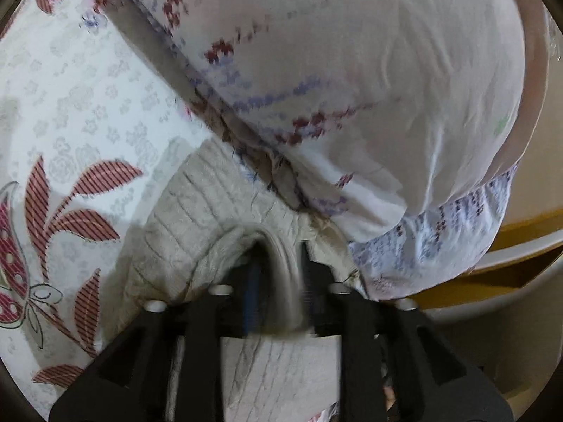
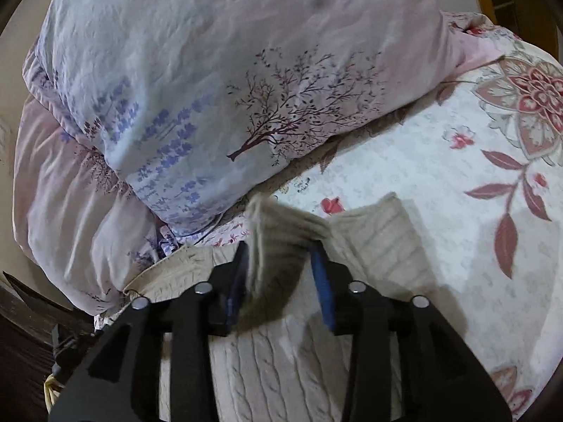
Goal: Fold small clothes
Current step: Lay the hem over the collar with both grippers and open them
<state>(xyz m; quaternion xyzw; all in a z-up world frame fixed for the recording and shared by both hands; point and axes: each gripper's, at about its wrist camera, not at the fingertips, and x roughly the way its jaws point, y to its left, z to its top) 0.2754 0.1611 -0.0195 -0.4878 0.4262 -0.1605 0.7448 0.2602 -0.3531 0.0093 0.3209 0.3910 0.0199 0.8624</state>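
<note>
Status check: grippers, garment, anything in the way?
Left gripper shut on sweater. Right gripper shut on a lifted sweater fold. Pillow close behind on bedsheet.

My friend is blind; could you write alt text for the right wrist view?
The right gripper pinches a raised fold of a cream cable-knit sweater lying on a floral bedsheet, with a tree-printed duvet heaped behind.

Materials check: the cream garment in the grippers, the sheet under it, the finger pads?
Cream garment: looks like chunky knit, wool or acrylic, matte; ribbing and cable ridges show.
Bedsheet: thin woven fabric, probably cotton, flat with printed flowers.
Pads: blue, likely rubber or foam; too blurred to say which.
</note>
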